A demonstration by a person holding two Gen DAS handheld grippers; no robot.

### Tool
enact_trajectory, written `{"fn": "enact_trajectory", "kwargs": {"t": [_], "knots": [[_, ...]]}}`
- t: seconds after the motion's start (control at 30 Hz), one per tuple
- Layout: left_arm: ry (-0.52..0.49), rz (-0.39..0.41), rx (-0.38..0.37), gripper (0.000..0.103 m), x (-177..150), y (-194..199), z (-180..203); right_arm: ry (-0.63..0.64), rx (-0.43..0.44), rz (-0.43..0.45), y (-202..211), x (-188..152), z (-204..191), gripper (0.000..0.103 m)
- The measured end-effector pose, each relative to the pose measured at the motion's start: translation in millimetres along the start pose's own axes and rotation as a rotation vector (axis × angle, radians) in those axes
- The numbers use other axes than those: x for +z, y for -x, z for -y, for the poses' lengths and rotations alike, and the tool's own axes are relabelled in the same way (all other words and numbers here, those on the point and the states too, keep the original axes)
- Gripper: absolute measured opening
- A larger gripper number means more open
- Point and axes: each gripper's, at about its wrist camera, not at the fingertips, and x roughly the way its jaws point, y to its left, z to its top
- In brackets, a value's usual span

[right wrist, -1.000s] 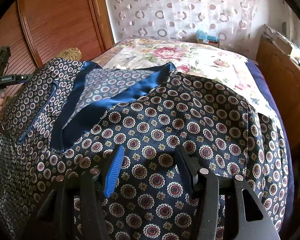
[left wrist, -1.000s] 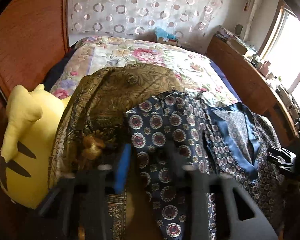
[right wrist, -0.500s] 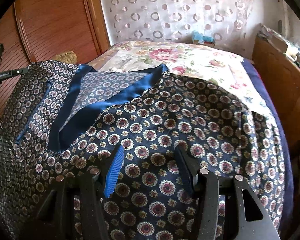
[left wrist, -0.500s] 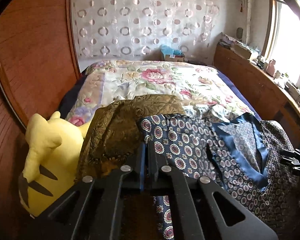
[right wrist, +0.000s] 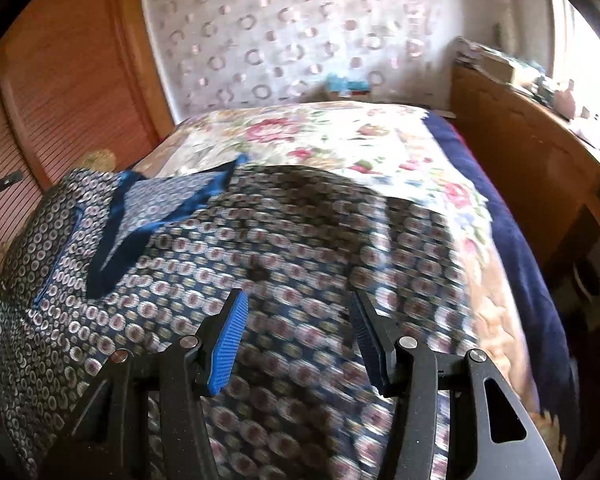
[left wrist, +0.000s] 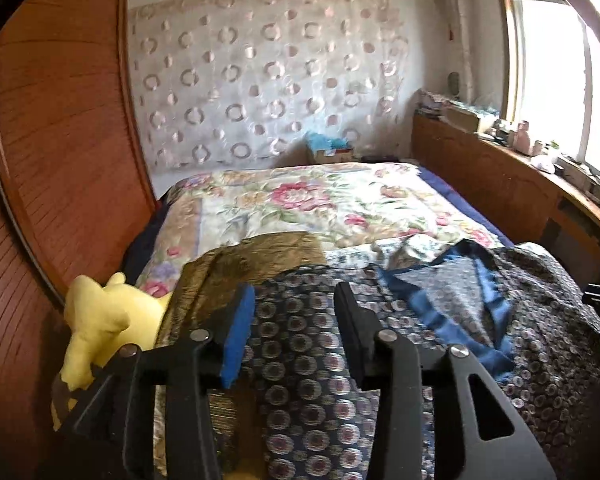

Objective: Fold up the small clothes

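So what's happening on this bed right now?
A person is partway through folding a navy medallion-print pyjama top spread over the near end of a floral bedspread. The left gripper hangs above the top with its jaws opening and nothing pinched between them. The right gripper is open over the same fabric, gripping nothing. An olive-gold patterned cloth lies partly under the top, with a yellow plush toy at the bed's left edge.
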Motion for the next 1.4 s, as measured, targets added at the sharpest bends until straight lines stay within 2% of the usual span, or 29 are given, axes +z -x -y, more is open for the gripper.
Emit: {"fn": "enact_trajectory", "kwargs": {"t": [0.1, 0.17, 0.3, 0.47, 0.8, 1.3, 1.4], "knots": [[-0.004, 0.008, -0.047, 0.072, -5, 1, 12, -0.034, -0.047, -0.003, 11, -10, 15, 0.055], [0.002, -0.001, -0.080, 0.075, -9, -3, 21, -0.056, -0.071, -0.009, 16, -17, 24, 0.055], [-0.002, -0.009, -0.099, 0.075, -18, -11, 43, -0.091, -0.117, -0.024, 21, -29, 35, 0.055], [-0.025, -0.067, -0.158, 0.076, -34, -22, 76, -0.123, -0.140, -0.037, 23, -38, 52, 0.055], [-0.094, -0.171, -0.240, 0.076, -64, -40, 128, -0.147, -0.121, -0.091, 29, -46, 66, 0.055], [-0.160, -0.269, -0.269, 0.076, -82, -61, 159, -0.190, -0.092, -0.123, 38, -57, 76, 0.054], [-0.163, -0.305, -0.263, 0.076, -84, -67, 160, -0.190, -0.092, -0.124, 39, -58, 73, 0.051]]}}
